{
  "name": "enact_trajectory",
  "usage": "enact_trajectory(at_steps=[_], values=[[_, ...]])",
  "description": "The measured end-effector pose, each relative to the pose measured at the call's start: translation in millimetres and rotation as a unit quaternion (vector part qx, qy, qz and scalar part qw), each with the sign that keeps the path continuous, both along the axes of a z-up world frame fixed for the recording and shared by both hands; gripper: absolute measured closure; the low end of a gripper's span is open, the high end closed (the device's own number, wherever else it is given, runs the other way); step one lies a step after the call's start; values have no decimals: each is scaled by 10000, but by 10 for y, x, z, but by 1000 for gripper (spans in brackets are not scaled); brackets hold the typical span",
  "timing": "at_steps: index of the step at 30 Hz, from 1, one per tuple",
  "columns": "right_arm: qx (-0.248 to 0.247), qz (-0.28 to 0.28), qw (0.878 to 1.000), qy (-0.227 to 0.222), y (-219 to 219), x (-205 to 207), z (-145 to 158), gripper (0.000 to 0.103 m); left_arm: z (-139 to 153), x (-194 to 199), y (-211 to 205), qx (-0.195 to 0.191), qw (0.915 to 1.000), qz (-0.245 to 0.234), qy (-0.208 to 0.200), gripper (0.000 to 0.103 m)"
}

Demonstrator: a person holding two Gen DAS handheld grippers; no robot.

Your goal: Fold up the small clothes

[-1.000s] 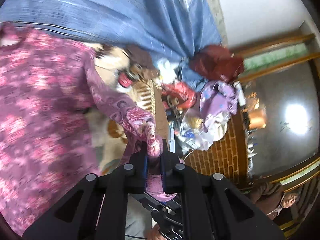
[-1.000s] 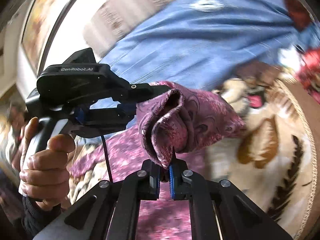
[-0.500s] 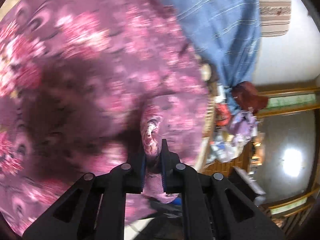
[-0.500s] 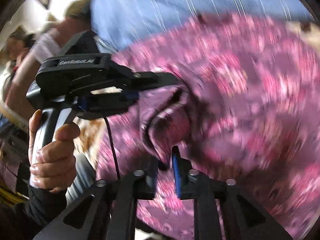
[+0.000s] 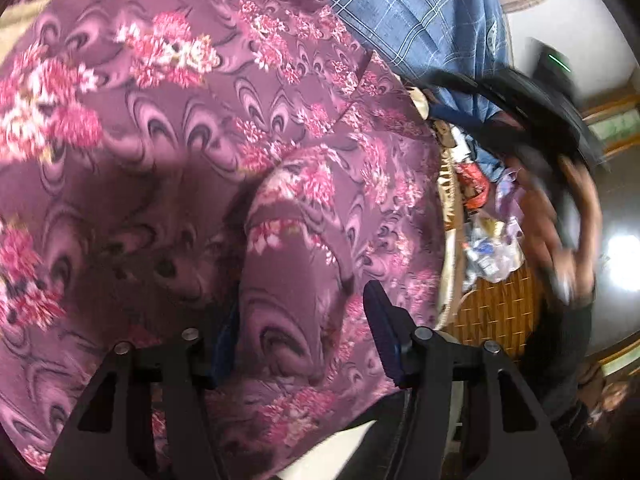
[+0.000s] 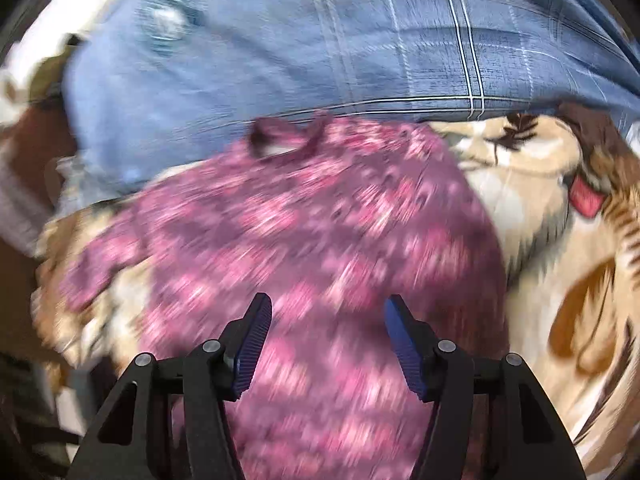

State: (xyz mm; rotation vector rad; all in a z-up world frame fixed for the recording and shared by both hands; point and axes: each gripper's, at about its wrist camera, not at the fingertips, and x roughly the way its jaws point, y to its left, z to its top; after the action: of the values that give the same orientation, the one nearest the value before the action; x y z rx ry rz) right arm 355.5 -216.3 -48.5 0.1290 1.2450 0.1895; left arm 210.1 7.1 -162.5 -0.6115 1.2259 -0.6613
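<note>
1. Across a tan blanket [image 6: 568, 216] printed with a brown animal pattern lies the purple flowered garment [image 6: 304, 232], spread out and filling the middle of the right wrist view
2. Behind the garment's far edge sits a blue checked cloth [image 6: 360, 40], which the garment touches along that edge
3. The right gripper [image 6: 328, 340] hovers over the near part of the garment with its fingers spread wide apart; nothing is held between them, and the ribbed blue pads [image 6: 254, 344] are bare
4. That view is streaked with motion blur, so the garment's pattern shows only as pink and purple smears
5. Seen from the left wrist, the garment [image 5: 168, 128] covers nearly the whole view, with pink flower clusters and curled swirls in sharp detail
6. The left gripper [image 5: 300, 336] also has its fingers well apart; a raised fold of the garment [image 5: 296, 248] stands between them, and the left finger is partly hidden by cloth
7. The fold lies loosely between the fingers, not pinched by them
8. Beyond the garment's right edge in the left wrist view are the blue checked cloth [image 5: 420, 12], a heap of mixed things [image 5: 484, 216] on a brown tiled floor [image 5: 492, 312], and a blurred hand [image 5: 560, 224] holding a black device at the far right
</note>
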Motion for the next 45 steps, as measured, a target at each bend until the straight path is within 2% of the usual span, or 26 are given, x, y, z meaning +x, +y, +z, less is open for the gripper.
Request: enact_trajectory(at_steps=[2,4,8,9,10,11,13,14,15,17,21,23,25,28,29,30,31,33,34,35,36,37,40,42,45], values=[[-221,-233,9987,386,84,351,-262,45,9,-5,22,-173,9998,4,40,64],[-576,-471,9949,687,88,621,-495,46,5,4,33,-249,9996,6,104,70],[-1216,-829,9830,1095,72,879,-824,47,8,-1,48,-134,9998,37,103,70],[-1336,-861,9807,1138,65,905,-874,48,17,1,32,-107,9999,39,112,73],[-1445,-910,9782,1181,44,921,-927,50,28,-12,27,-53,9999,42,108,86],[-1496,-957,9763,1239,18,922,-981,58,43,-26,24,20,9999,45,103,97],[-1503,-971,9767,1181,-1,897,-978,63,83,-67,74,117,9998,94,109,99],[-1525,-973,9767,1156,2,887,-949,88,119,-96,104,123,9998,118,123,99],[-1529,-942,9774,1117,15,858,-875,99,175,-126,139,91,9998,130,121,99],[-1449,-886,9803,1010,49,827,-749,101,306,-196,225,-42,9998,120,132,99],[-1269,-581,9870,797,228,762,-491,101,449,-277,434,-74,9995,184,233,99],[-1182,-487,9895,681,341,762,-409,101,492,-309,537,194,9993,245,216,99],[-1104,-415,9911,613,439,738,-408,101,479,-315,569,824,9958,389,100,99],[-1002,-359,9911,805,522,752,-661,101,288,-271,539,1456,9880,455,224,99],[-931,-335,9915,841,559,795,-759,100,231,-267,509,1690,9845,409,233,99],[-857,-330,9917,897,550,801,-807,95,193,-255,481,1888,9809,406,232,96],[-717,-377,9925,918,526,779,-810,94,172,-266,475,2016,9781,466,205,91],[-342,-437,9962,675,461,626,-629,86,221,-359,487,2185,9746,481,71,72],[-268,-375,9975,538,440,555,-519,79,272,-411,492,2273,9726,480,-14,57],[-207,-249,9992,248,448,366,-311,57,330,-479,520,2307,9716,512,-121,51],[-144,-187,9997,-14,444,180,-145,37,358,-523,548,2308,9714,535,-177,51],[-56,-111,9997,-216,442,-1,-7,31,390,-582,600,2308,9712,566,-185,50],[491,223,9972,-527,594,-415,314,30,447,-687,769,2309,9694,828,-94,48],[747,374,9944,-654,720,-640,452,30,420,-695,826,2365,9652,1117,17,48],[1141,610,9886,-770,926,-1073,468,30,437,-813,1114,2318,9586,1630,286,48]])
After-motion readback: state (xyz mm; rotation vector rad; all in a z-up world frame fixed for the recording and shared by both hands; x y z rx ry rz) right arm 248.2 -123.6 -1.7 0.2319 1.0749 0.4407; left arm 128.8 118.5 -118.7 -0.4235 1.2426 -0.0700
